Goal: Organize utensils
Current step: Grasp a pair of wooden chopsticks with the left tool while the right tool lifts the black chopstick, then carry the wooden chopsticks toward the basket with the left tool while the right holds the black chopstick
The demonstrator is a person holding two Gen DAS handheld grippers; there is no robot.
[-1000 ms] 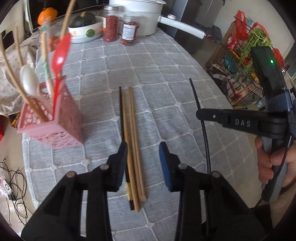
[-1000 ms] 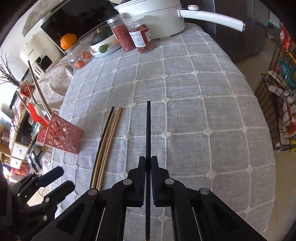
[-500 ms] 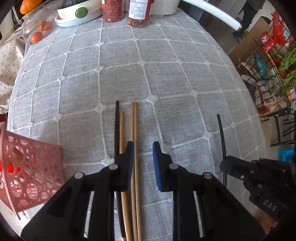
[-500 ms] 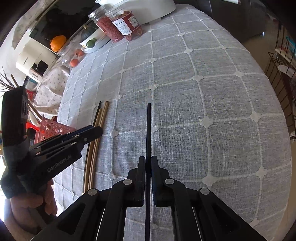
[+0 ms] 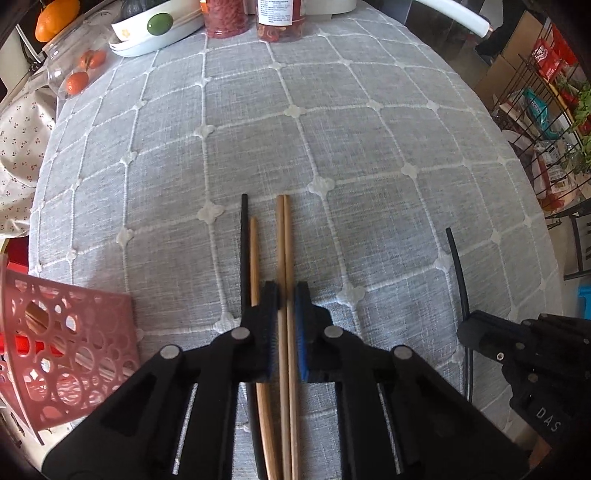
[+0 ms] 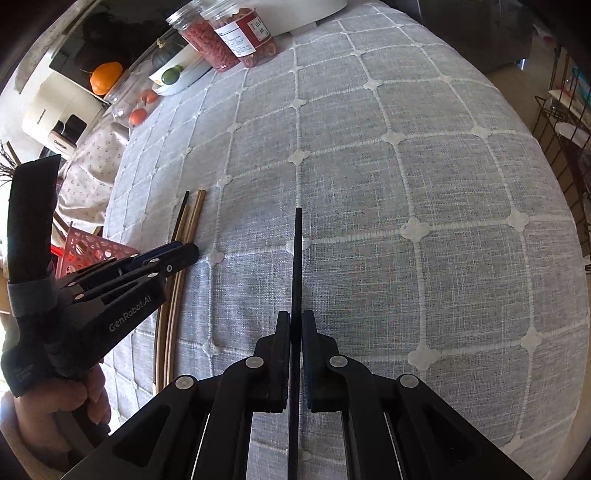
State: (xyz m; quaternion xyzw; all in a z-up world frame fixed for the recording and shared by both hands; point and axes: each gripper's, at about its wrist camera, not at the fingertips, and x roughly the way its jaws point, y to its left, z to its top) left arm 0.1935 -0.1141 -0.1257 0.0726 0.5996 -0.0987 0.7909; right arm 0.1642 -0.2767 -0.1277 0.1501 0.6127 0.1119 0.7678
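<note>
My left gripper (image 5: 286, 291) is shut on a pair of wooden chopsticks (image 5: 283, 243) lying on the grey tablecloth. A third wooden chopstick (image 5: 254, 258) and a black chopstick (image 5: 244, 236) lie just left of its left finger. My right gripper (image 6: 295, 325) is shut on another black chopstick (image 6: 296, 258), which points forward over the cloth; it also shows in the left wrist view (image 5: 457, 269). The left gripper shows in the right wrist view (image 6: 184, 254) over the chopstick bundle (image 6: 186, 221). A pink perforated utensil basket (image 5: 62, 354) stands at the left edge.
At the far end stand two jars of red contents (image 6: 229, 37), a white dish (image 5: 155, 31) with green fruit, oranges (image 5: 79, 79) and a white pot. A wire rack with groceries (image 5: 554, 92) stands off the table's right side. The tablecloth (image 6: 406, 166) spreads ahead.
My left gripper has dropped toward the table and closed from open onto the pair of wooden chopsticks. The right gripper keeps holding its black chopstick, nearly still.
</note>
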